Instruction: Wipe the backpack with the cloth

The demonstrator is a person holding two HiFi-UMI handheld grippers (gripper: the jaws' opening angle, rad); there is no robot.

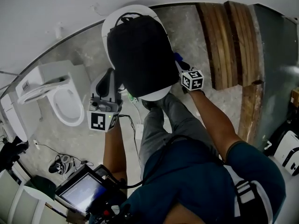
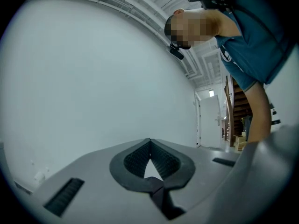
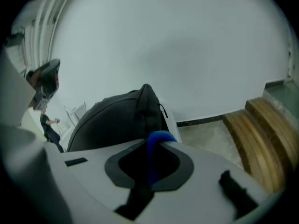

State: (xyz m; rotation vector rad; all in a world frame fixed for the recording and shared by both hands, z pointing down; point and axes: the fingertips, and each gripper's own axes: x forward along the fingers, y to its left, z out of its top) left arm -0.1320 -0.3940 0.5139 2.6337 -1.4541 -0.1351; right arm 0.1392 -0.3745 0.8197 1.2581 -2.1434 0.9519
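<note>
Black fabric backpack (image 1: 138, 55), blue cloth (image 3: 152, 160).
Right gripper (image 3: 150, 139) pinches the cloth, backpack just beyond its fingers; left gripper (image 2: 150, 143) closed, empty.

Place: we find a bare indoor room, part bathroom, part stairwell.
Fixture: white toilet (image 1: 63, 101) on a stone-patterned floor (image 1: 187, 31).
Surroundings: wooden stairs (image 1: 229, 41), plain white wall (image 1: 46, 8), white door (image 2: 209, 120).

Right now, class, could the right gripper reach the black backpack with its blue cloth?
Probably yes: the right gripper, shut on the blue cloth, sits close beside the black backpack, and nothing shows between them.
</note>
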